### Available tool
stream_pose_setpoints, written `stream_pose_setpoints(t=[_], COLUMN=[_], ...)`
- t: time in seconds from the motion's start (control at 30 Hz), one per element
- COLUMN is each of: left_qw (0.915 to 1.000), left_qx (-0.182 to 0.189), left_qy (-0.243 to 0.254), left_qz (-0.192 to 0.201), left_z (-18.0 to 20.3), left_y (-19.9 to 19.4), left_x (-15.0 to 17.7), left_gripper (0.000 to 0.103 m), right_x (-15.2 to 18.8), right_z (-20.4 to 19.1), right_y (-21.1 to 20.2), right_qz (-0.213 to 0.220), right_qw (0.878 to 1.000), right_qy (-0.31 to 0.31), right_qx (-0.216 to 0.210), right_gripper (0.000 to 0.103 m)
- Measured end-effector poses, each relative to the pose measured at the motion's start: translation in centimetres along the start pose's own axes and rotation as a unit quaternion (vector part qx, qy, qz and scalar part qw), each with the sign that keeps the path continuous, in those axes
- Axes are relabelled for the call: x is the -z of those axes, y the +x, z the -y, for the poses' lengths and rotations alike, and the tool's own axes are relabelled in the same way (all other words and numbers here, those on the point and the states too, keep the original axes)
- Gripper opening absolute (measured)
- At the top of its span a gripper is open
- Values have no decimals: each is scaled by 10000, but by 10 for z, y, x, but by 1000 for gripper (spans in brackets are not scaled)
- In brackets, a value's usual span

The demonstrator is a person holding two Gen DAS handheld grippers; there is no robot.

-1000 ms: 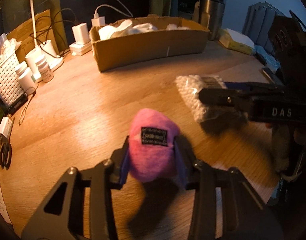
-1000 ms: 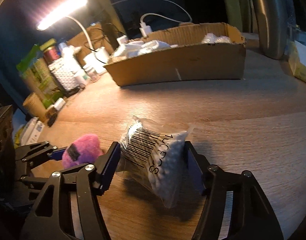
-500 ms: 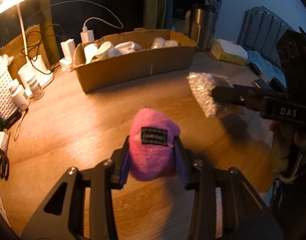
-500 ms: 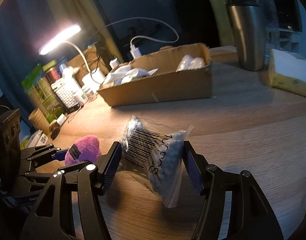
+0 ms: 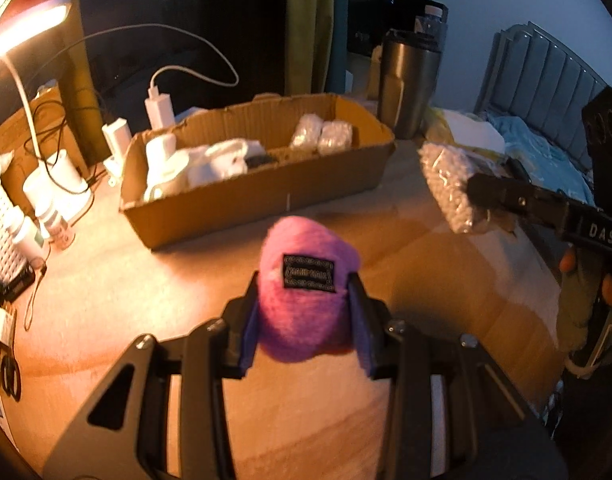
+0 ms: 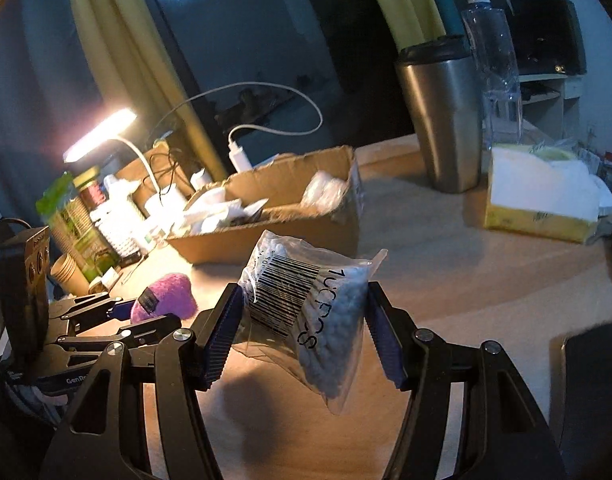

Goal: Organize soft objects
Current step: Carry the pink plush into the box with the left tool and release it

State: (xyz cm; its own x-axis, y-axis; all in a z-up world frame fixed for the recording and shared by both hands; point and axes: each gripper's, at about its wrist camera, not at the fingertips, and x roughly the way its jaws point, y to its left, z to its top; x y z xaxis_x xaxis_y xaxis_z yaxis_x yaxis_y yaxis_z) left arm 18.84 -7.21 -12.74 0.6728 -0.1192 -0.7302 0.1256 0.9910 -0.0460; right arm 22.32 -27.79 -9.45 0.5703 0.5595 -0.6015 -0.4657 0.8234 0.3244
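My left gripper point(image 5: 306, 320) is shut on a pink plush pouch point(image 5: 306, 280) with a black label, held above the wooden table. My right gripper point(image 6: 302, 328) is shut on a clear bag of cotton swabs point(image 6: 306, 304) with a barcode, also held in the air. The bag shows in the left wrist view point(image 5: 449, 184) at the right, and the pouch in the right wrist view point(image 6: 166, 296) at the left. An open cardboard box point(image 5: 266, 188) with white soft items stands beyond both; it also shows in the right wrist view point(image 6: 290, 236).
A steel tumbler point(image 6: 441, 120) and a yellow tissue box point(image 6: 541, 196) stand at the right behind the cardboard box. A lit desk lamp point(image 5: 22, 36), chargers point(image 5: 158, 108), bottles point(image 5: 26, 236) and a white basket point(image 5: 2, 236) crowd the left. A bed point(image 5: 545, 120) lies beyond the table's right edge.
Both grippers have risen from the table with their loads and moved toward the cardboard box, whose inside is now visible.
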Motion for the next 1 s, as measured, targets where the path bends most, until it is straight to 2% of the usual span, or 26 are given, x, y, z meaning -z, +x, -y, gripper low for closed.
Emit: stream_pose_setpoints(t=[0.23, 0.5, 0.73, 0.87, 1.0], left_qw=[9999, 9983, 9973, 9973, 9975], left_qx=[-32, 109, 271, 495, 614], left_qy=[-38, 45, -17, -236, -138], left_qz=[150, 579, 679, 494, 308], left_z=[4, 10, 11, 11, 20], left_y=[12, 31, 59, 84, 104], left_x=[-25, -70, -105, -116, -118], left_gripper=[40, 40, 41, 41, 42], right_x=[-20, -42, -51, -53, -53], right_z=[10, 22, 33, 38, 44], right_y=[4, 11, 18, 23, 22], right_qz=[145, 295, 232, 237, 292], right_qw=[9997, 9993, 9992, 9991, 9985], right_qy=[-139, -51, -6, 69, 138], right_qx=[145, 242, 317, 353, 453], right_gripper=[65, 65, 65, 65, 65])
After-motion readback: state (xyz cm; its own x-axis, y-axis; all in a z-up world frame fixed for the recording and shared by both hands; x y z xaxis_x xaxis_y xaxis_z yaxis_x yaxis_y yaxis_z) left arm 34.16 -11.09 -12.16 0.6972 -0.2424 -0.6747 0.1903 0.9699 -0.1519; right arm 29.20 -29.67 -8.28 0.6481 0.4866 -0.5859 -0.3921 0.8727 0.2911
